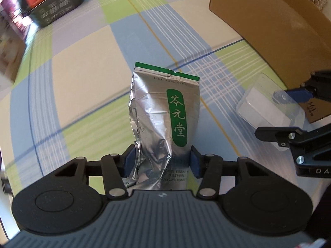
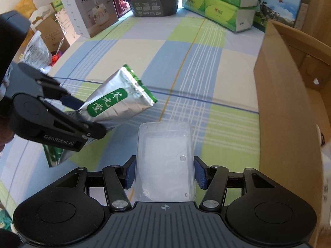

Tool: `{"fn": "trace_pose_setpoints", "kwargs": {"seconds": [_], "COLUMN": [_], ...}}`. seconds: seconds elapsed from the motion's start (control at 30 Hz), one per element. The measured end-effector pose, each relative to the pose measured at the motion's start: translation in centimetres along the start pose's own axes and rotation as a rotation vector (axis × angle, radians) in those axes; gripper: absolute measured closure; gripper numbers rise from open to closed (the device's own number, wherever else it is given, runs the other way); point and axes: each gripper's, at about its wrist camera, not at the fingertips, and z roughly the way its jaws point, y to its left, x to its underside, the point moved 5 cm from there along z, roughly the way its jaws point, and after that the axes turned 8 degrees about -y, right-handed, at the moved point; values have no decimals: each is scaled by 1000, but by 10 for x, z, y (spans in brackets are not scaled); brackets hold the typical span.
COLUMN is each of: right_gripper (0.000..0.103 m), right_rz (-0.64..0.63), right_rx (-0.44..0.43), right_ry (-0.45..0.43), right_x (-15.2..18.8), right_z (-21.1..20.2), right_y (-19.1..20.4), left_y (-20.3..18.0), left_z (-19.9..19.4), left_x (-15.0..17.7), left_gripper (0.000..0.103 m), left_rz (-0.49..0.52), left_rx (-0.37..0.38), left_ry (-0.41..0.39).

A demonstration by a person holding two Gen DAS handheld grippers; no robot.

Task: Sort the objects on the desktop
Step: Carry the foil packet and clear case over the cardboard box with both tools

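Two claws, each with its own load.
Your left claw (image 1: 162, 163) pinches the silver pouch (image 1: 165, 111) by its base; your right claw (image 2: 164, 172) clamps the clear plastic box (image 2: 165, 161); beyond both, the cardboard box (image 2: 289, 86) stands on the checked counter (image 2: 186, 51).

Cardboard box (image 1: 266, 10) clipped by my frame edge, inside unseen. Far-left boxes (image 1: 12, 31) motion-blurred, labels unreadable. Pouch (image 1: 163, 124) fine print illegible.

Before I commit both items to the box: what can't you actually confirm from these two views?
- Inside of the cardboard box: both views, hidden by its own near wall.
- Small print on the foil pouch: left wrist view, too small.
- Contents of the clear plastic case: right wrist view, only a whitish blur.
- Boxes at the far left: left wrist view, blurred.
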Motion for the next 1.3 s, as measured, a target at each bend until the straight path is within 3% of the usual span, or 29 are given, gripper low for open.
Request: {"fn": "trace_pose_setpoints", "kwargs": {"seconds": [0.17, 0.47, 0.83, 1.3], "right_gripper": [49, 49, 49, 49], "right_rz": [10, 11, 9, 35], "right_rx": [0, 19, 51, 104], "right_ry": [-25, -83, -146, -237], "right_x": [11, 30, 53, 62], "right_z": [-32, -84, -134, -189], "right_y": [8, 15, 7, -20], "left_y": [-8, -51, -102, -146], "left_z": [-30, -79, -111, -130], "left_x": [17, 38, 59, 55], "left_gripper": [56, 56, 56, 56], "left_rz": [-111, -183, -255, -264], "left_rx": [-26, -58, -45, 4], "left_ry": [-12, -58, -132, -178]}}
